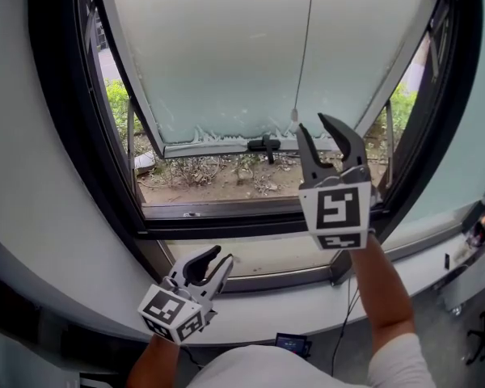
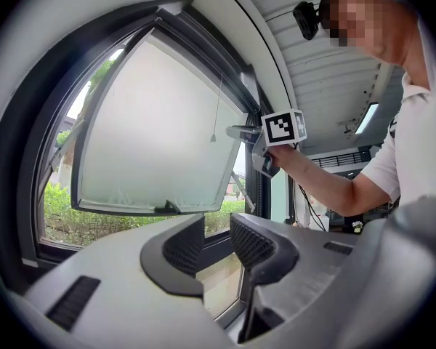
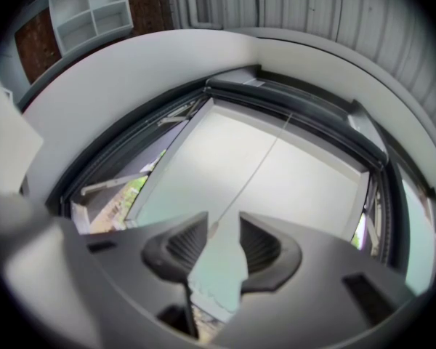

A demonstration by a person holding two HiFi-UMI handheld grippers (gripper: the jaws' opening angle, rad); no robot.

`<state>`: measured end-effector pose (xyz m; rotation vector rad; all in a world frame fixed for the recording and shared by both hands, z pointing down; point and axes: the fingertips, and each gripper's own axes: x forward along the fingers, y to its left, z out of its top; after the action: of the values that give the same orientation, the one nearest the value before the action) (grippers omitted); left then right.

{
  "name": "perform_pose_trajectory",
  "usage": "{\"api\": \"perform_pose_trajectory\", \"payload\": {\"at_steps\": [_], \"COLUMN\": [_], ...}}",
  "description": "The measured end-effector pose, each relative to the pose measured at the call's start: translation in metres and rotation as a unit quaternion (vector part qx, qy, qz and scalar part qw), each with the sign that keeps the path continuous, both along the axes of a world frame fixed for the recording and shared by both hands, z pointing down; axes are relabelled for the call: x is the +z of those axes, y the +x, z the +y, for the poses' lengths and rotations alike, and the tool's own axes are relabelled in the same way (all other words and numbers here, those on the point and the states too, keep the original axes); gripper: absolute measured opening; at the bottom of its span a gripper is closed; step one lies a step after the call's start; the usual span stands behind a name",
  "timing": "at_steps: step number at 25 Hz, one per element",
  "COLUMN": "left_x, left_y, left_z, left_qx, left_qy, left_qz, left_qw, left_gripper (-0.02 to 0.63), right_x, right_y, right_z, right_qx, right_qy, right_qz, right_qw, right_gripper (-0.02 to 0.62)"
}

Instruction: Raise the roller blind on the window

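A thin pull cord (image 1: 305,47) hangs in front of the frosted window pane (image 1: 226,55), ending in a small white knob (image 1: 293,120). My right gripper (image 1: 313,123) is raised to that knob with its jaws apart; the knob sits just left of its left fingertip. In the right gripper view the cord's end (image 3: 212,228) lies between the two pads, close to the left one, and neither pad presses on it. My left gripper (image 1: 223,256) stands open low by the white sill (image 1: 307,305), with nothing between its fingers. No blind fabric is clearly told apart from the pane.
The dark window frame (image 1: 65,136) surrounds the tilted-out sash, which has a black handle (image 1: 264,145) at its lower edge. Shrubs and bare ground lie outside. A cable (image 1: 349,305) hangs over the sill at the right, and a small dark device (image 1: 293,343) is below it.
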<state>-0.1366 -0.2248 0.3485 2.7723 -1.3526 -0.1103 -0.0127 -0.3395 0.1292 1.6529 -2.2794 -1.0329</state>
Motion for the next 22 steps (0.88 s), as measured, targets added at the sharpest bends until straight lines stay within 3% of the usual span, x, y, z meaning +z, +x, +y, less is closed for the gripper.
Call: {"api": "perform_pose_trajectory", "payload": {"at_steps": [11,22], "left_x": [0.017,0.023], "left_y": [-0.022,0.005], "left_z": [0.027,0.087], "left_qx": [0.03,0.022], "left_qy": [-0.025,-0.038], "left_qz": [0.025,0.031], "left_qw": [0.9989,0.9985], "left_gripper": [0.124,0.124], "right_x": [0.023,0.083], "right_y": [-0.007,0.045], "right_z": [0.026,0.098], "right_qx": [0.036,0.026], "right_qy": [-0.015,-0.073], "right_qz": [0.009,-0.027], "right_qw": [0.999,0.997], "right_gripper": [0.127,0.126]}}
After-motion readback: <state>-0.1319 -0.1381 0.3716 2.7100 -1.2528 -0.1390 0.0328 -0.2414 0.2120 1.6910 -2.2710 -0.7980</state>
